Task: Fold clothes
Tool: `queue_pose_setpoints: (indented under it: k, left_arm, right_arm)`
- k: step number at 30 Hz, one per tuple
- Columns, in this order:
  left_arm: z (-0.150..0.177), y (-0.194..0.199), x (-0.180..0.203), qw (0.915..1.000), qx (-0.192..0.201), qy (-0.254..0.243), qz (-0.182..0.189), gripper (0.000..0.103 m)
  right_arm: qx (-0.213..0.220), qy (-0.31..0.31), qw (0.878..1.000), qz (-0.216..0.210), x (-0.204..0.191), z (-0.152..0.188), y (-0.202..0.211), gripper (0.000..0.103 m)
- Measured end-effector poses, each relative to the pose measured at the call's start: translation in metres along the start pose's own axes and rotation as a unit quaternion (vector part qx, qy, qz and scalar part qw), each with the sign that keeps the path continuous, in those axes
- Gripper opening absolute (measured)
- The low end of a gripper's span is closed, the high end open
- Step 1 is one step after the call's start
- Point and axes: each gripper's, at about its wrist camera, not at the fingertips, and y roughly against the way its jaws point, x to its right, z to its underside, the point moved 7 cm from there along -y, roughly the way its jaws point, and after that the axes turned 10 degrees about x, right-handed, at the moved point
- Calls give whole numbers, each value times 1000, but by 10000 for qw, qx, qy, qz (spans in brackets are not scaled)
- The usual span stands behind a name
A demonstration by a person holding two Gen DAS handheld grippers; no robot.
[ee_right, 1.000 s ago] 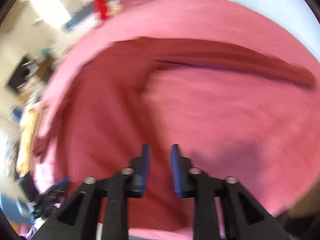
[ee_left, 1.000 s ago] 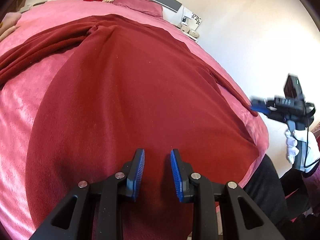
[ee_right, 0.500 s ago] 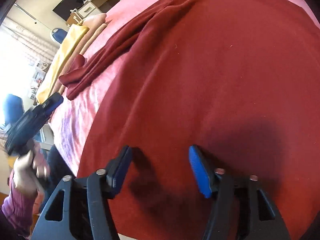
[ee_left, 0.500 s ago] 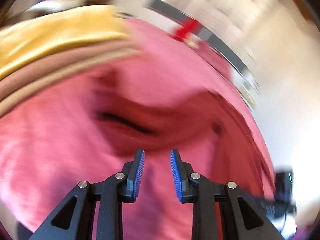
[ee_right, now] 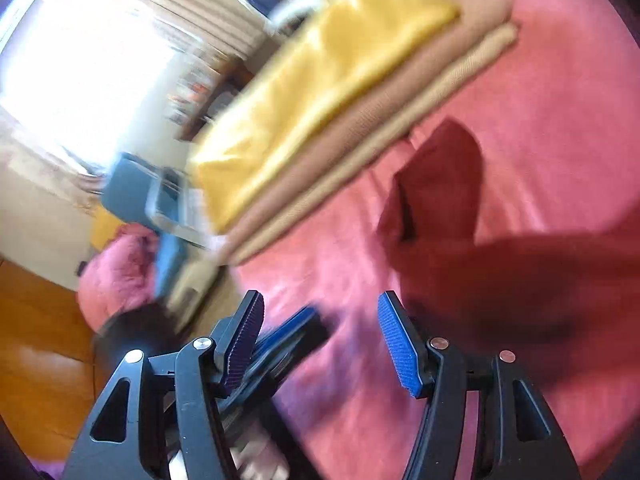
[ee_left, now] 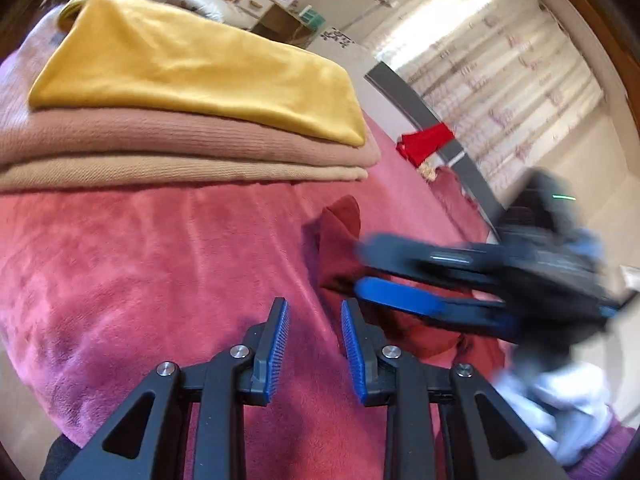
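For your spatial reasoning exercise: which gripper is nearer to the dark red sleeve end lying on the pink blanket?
Right. The right gripper, open, reaches in over the dark red sleeve end. The left gripper, open, sits back over the pink blanket, short of the sleeve.

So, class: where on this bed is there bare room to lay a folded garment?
Bare blanket lies below the folded stack, left of the dark red sleeve. It is crowded around the sleeve, where the right gripper reaches.
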Motion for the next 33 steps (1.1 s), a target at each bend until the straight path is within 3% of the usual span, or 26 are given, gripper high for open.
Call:
queue_pose_setpoints:
  k: [3,4,6,9,12,14,16,18,20,22,25,26,27,28,29,33]
  left_arm:
    - [-5,0,-11,9996,34,271,53,27]
    - [-6,-1,-12,9994,55,320,99,27]
    - [-7,-2,-11,9992,64,351,170,27]
    - [-6,-11,-10,9993,-94,316,164,27]
    - [-6,-10,-9,9994,-59,296,147,27]
    - [-7,-6,-9,9994,12,307,142,27]
    - [-9,3,-9,9992,128,325,197,27]
    - [-10,6,-10,9988,206,365,244,27]
    - [-11,8,-11,9987,231,390,239,27]
    - [-10,5,-9,9991,142,344,221,27]
    - [-7,-2,0,9995,-84,194,244,27]
    - [-5,-7,6,9992,-162,155,318,27]
    - [-3,-12,12,9989,-241,117,393,27]
    - [-1,-17,17,9984,-321,83,465,27]
    - [2,-24,21,9977,-424,135,506,27]
    - [13,-55,30,9965,-690,244,392,27]
  right_arm:
    - [759,-165,9905,1135,59,-39,17,57]
    - [1070,-459,9797,1634,91,-48,37,57]
    - [1285,-1230,9636,1994,141,-43,71,56]
    - [1477,-1610,9659,1388,141,-22,106,57]
    - [915,-993,9889,620,89,13,100,66]
    - [437,-949,9945,15,53,40,76,66]
    - [206,-1235,9921,17,44,57,52,66]
    - [270,-1591,9866,249,52,64,31,66]
    - [707,-1876,9794,249,64,54,26,66]
    - [1393,-2160,9662,-197,73,35,35,66]
    - [2769,-2760,9167,-823,112,7,90,68]
    - [2994,-3024,9018,-748,135,2,106,75]
    - [3004,-3202,8966,-573,155,1,114,78]
    - [2918,-3335,8957,-369,172,3,118,78]
    - [2805,-3264,9023,-246,173,4,115,78]
    - [2316,-2580,9380,78,149,12,90,78]
